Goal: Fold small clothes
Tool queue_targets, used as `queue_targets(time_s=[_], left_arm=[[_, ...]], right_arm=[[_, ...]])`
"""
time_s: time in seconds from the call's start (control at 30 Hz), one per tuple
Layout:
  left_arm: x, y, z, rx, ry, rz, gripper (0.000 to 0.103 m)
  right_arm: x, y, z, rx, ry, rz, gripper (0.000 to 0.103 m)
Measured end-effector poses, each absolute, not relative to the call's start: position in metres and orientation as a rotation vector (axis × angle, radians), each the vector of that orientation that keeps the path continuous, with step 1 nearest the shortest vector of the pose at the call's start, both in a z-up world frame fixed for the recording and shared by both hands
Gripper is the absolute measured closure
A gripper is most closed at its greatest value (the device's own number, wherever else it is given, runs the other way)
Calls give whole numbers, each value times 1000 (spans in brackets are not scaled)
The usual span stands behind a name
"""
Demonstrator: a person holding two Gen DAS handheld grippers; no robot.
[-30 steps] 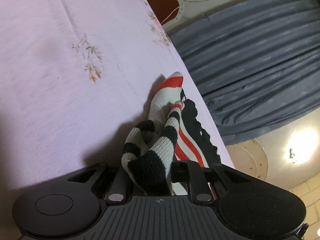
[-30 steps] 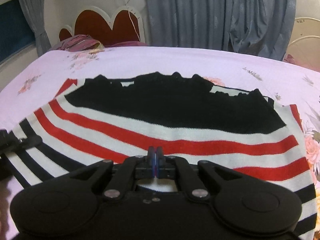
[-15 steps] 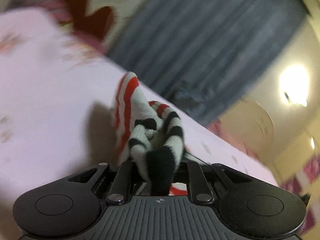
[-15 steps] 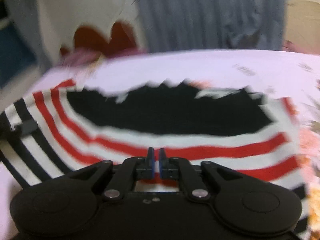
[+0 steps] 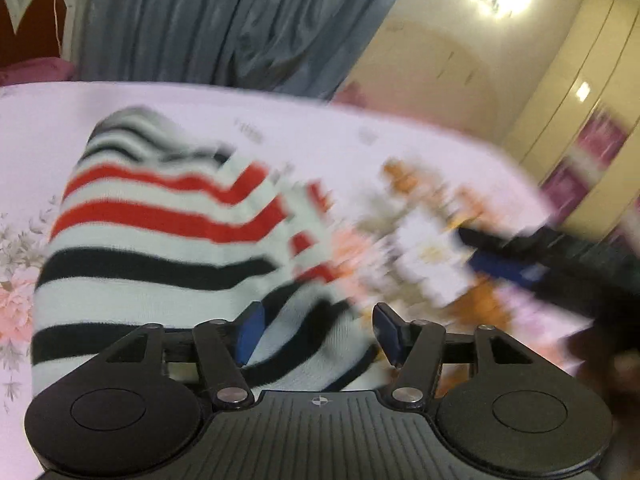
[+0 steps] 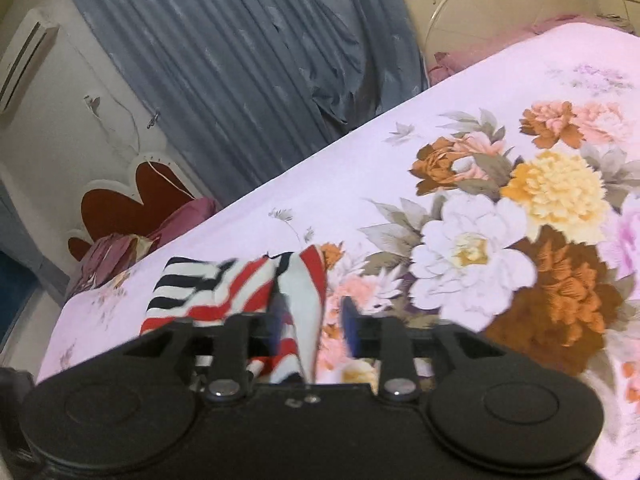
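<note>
A striped knit garment (image 5: 168, 240) lies bunched on a floral bedsheet (image 6: 460, 140), spreading from the left gripper (image 5: 316, 330) toward ten o'clock, its stripes running crosswise. The jaws are opening, a fold of knit loose between them. The right gripper (image 6: 310, 320), also opening with cloth between its fingers, has the garment at eleven o'clock. No readable writing or brand shows.
</note>
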State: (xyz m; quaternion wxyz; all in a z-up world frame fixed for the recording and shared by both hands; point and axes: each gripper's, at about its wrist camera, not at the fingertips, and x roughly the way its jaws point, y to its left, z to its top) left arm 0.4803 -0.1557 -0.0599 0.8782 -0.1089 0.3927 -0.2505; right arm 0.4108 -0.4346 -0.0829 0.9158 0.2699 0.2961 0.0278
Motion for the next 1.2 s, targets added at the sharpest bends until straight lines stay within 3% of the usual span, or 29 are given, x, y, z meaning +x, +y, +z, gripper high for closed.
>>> queue_targets(time_s=[0.1, 0.13, 0.17, 0.2, 0.23, 0.47, 0.63, 0.7, 0.77, 0.83, 1.03, 1.1, 1.2], left_arm=[[473, -108, -36, -281, 732, -478, 45], [475, -89, -33, -295, 705, -437, 49], [479, -74, -34, -293, 696, -397, 56], [484, -59, -37, -286, 712, -346, 75], [493, -45, -45, -299, 736, -305, 86], [506, 1, -77, -333, 824, -244, 86], [512, -24, -98, -250, 831, -256, 86], [515, -28, -96, -225, 830, -271, 86], [522, -30, -98, -227, 828, -284, 86], [521, -30, -92, -226, 801, -304, 97], [521, -64, -75, -142, 730, -417, 97], [528, -88, -86, -46, 799, -436, 97], [531, -108, -92, 44, 826, -458, 98]], right_arm=[[416, -427, -87, 608, 625, 127, 49], [421, -421, -89, 618, 637, 154, 49], [426, -415, -91, 624, 650, 181, 49], [432, -405, -92, 622, 666, 208, 49], [437, -396, -94, 612, 681, 222, 49], [488, -344, -111, 453, 823, 237, 50], [514, -322, -134, 395, 922, 229, 55], [514, -312, -133, 363, 904, 248, 73], [512, -305, -129, 327, 875, 254, 82], [500, -299, -116, 269, 797, 256, 83], [457, -309, -78, 164, 581, 271, 84], [454, -326, -92, 208, 569, 255, 84], [472, -352, -144, 314, 705, 192, 83]])
